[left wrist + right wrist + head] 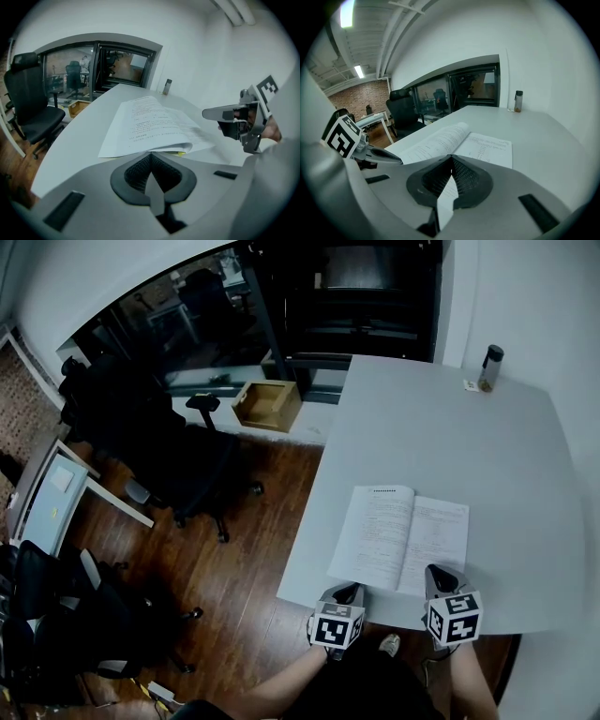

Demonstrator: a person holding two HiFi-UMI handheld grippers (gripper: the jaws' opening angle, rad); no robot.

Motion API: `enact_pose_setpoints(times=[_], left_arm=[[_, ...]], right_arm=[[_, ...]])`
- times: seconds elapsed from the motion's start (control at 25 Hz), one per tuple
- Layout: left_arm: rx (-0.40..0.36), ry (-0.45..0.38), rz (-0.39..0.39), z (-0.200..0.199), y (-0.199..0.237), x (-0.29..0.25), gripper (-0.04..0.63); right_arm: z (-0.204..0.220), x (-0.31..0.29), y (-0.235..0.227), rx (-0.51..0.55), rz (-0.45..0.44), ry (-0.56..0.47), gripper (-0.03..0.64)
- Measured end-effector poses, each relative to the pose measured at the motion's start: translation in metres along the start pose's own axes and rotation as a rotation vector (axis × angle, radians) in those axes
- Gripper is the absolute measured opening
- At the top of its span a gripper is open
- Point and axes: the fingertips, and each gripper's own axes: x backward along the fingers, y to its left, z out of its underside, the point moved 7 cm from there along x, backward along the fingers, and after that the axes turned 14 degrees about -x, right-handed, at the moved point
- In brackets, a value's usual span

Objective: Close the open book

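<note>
An open book [403, 535] lies flat on the pale grey table [487, 446] near its front edge, its left page slightly bowed. My left gripper [349, 592] sits at the book's near left corner, and my right gripper [441, 573] at the near edge of the right page. In the left gripper view the jaws [151, 153] meet with nothing between them, and the book [150, 126] lies just ahead. The right gripper view shows the jaws [451, 157] closed too, the book [454, 140] right in front and white page showing under them.
A small dark bottle [490, 367] stands at the table's far right corner. Black office chairs [178, 446] and a wooden box [267, 404] stand on the wood floor to the left. A small desk [56, 493] is at far left.
</note>
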Motion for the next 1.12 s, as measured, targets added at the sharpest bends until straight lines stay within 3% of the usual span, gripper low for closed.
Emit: enact_pose_setpoints(times=[0.6,0.88,1.12], left_arm=[[-0.059,-0.125,-0.003,-0.033,-0.012,0.010,0.005],[-0.157,-0.216,0.071,-0.058,-0.035,0.012,0.005],[-0.230,-0.218,0.152,-0.066,-0.059,0.003,0.005]], right_arm=[[-0.008,-0.014,0.022,0.078,-0.132,0.052,0.005],[-0.018,-0.020,0.023,0.084,-0.158,0.030,0.006],[-0.033,-0.024,0.020,0.095,-0.174,-0.005,0.005]])
